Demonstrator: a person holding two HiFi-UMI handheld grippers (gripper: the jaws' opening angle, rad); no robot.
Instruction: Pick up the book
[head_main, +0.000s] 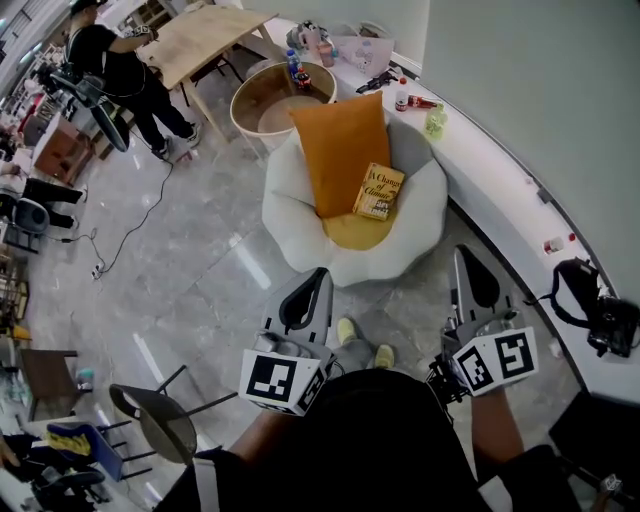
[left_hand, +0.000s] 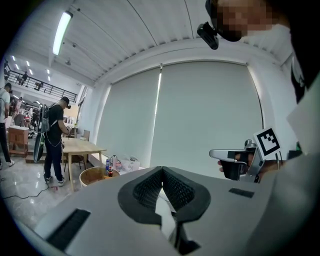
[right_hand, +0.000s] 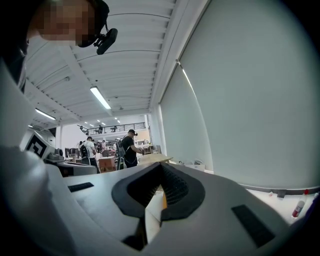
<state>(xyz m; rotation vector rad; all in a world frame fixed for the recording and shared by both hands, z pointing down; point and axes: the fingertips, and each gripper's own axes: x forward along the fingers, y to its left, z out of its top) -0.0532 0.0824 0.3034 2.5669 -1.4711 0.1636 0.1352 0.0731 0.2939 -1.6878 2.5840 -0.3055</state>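
The book (head_main: 379, 190) lies on the white chair (head_main: 295, 225), cover up. It rests against the lower right edge of the orange cushion (head_main: 340, 150) that stands in the chair's seat. Both your tools hang on the near side of the chair, over the floor and well apart from the book. Your left gripper (head_main: 318, 275) is just short of the chair's near rim. Your right gripper (head_main: 462, 255) is off the chair's near right side. Each has its jaws pressed together with nothing between them.

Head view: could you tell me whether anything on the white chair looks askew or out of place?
The book sits askew on the white chair, tilted against the orange cushion rather than lying flat. Nothing looks spilled or damaged.
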